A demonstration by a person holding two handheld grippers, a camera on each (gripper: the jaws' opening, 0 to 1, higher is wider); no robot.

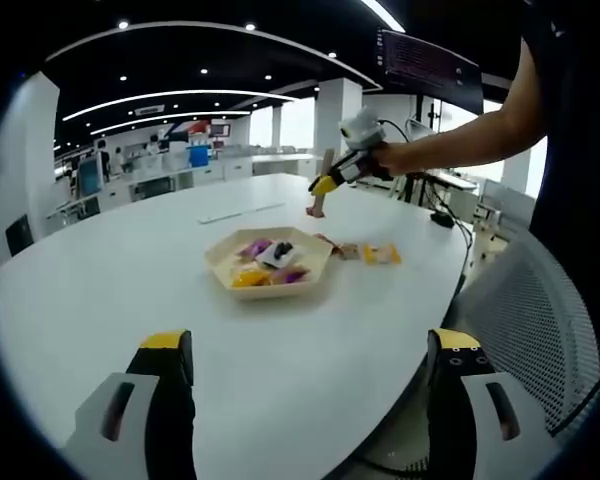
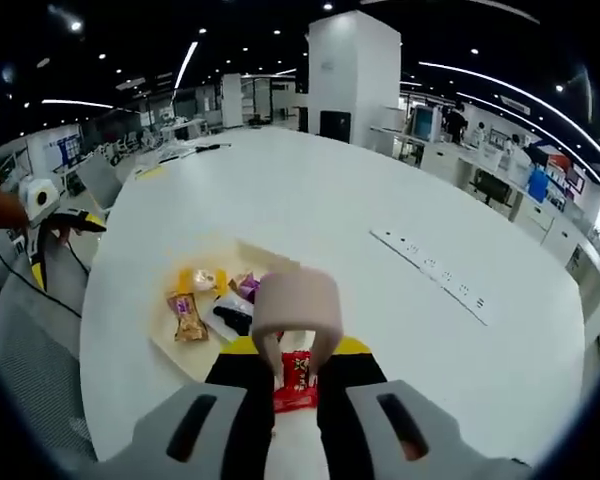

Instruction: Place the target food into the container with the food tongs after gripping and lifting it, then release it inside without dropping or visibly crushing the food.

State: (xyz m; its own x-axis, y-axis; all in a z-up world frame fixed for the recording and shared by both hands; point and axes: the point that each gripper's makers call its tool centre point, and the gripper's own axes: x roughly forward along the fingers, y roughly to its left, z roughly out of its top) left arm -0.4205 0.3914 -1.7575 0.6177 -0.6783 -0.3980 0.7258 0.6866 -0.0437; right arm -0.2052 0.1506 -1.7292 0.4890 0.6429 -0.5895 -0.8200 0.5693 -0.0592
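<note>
A: Snack (image 2: pixel 296 380), red packet, is pinched in the tongs (image 2: pixel 296 318), which the right gripper (image 2: pixel 297 400) clamps, lower centre, held clear of the tray (image 2: pixel 176 346) so nothing gets crushed.

B: Left gripper (image 1: pixel 310 385)?

A: Jaws wide apart, idle (bottom of frame). Its view shows the tray (image 1: pixel 220 268) whole, mid-table (image 1: pixel 110 290); the right gripper view shows the grip.

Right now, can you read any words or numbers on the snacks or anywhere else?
None can be read.
Red snack packet in the tongs: print too blurred to read.
Packets in the tray: too small to read.
Dark screen overhead: lines of text, too blurred.
Distant red sign: unreadable.
</note>
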